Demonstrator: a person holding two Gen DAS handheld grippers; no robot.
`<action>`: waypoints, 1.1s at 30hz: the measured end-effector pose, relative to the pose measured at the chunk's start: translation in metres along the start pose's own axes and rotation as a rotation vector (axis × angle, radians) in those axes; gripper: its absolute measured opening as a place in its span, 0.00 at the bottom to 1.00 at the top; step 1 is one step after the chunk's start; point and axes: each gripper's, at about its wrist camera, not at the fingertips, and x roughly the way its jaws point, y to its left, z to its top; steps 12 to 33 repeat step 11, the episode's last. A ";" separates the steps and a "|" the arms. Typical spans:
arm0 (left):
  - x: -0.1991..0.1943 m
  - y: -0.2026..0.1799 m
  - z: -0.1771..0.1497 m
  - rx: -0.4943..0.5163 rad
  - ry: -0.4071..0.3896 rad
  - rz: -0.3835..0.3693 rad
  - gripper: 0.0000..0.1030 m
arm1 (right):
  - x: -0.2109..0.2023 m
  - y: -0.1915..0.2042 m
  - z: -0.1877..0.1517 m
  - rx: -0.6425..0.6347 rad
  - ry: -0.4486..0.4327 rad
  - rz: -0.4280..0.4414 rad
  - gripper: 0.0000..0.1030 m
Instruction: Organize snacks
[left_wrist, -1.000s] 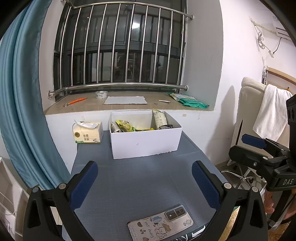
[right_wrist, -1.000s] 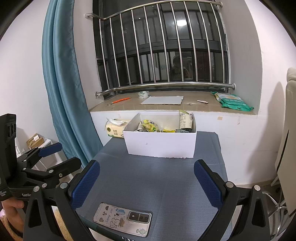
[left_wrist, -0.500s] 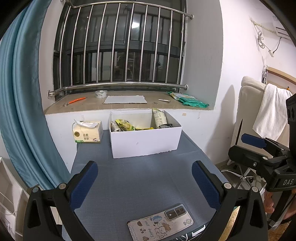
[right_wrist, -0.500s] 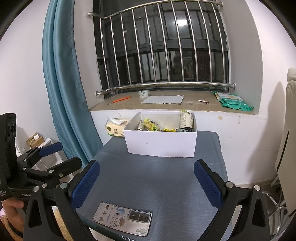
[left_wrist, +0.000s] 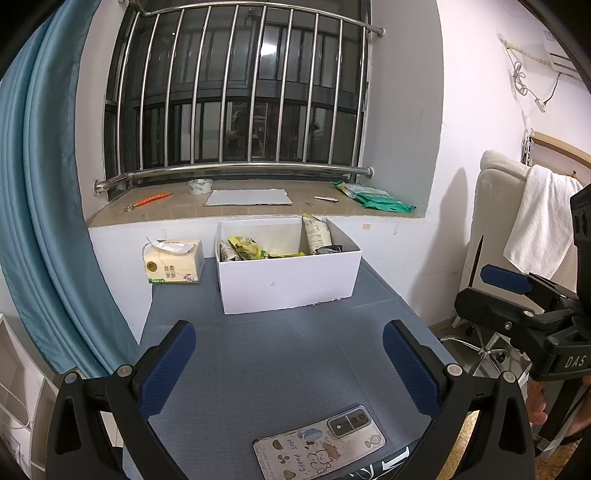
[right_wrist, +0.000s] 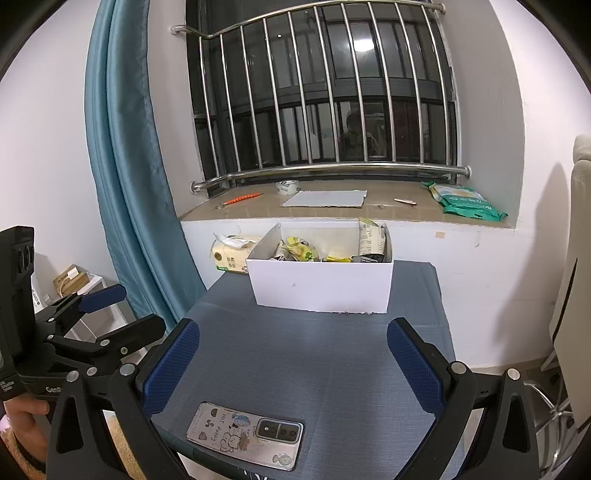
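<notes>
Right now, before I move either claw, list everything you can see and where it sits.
White box: 1, white, far end of the table, open top.
Snack packets: several, yellow-green and one pale upright, inside the box; exact count unclear.
Tissue pack: 1, cream, left of the box.
Phone: 1, cartoon-print case, camera side up, near edge of the table.
Table: 1, grey-blue top.
Tape roll: 1, white, windowsill.
Grey sheet: 1, windowsill centre.
Orange tool: 1, windowsill left.
Green packets: stacked, windowsill right.
Curtain: blue, left.
Towel: white, over chair.
Left claw: open, empty.
Right claw: open, empty.
</notes>
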 end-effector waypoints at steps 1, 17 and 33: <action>0.000 0.000 0.000 0.000 0.001 -0.001 1.00 | 0.000 -0.001 0.001 0.001 0.001 0.000 1.00; -0.002 0.001 -0.003 -0.012 0.002 -0.029 1.00 | 0.001 -0.001 0.001 -0.001 0.004 0.002 1.00; -0.002 0.001 -0.003 -0.012 0.002 -0.029 1.00 | 0.001 -0.001 0.001 -0.001 0.004 0.002 1.00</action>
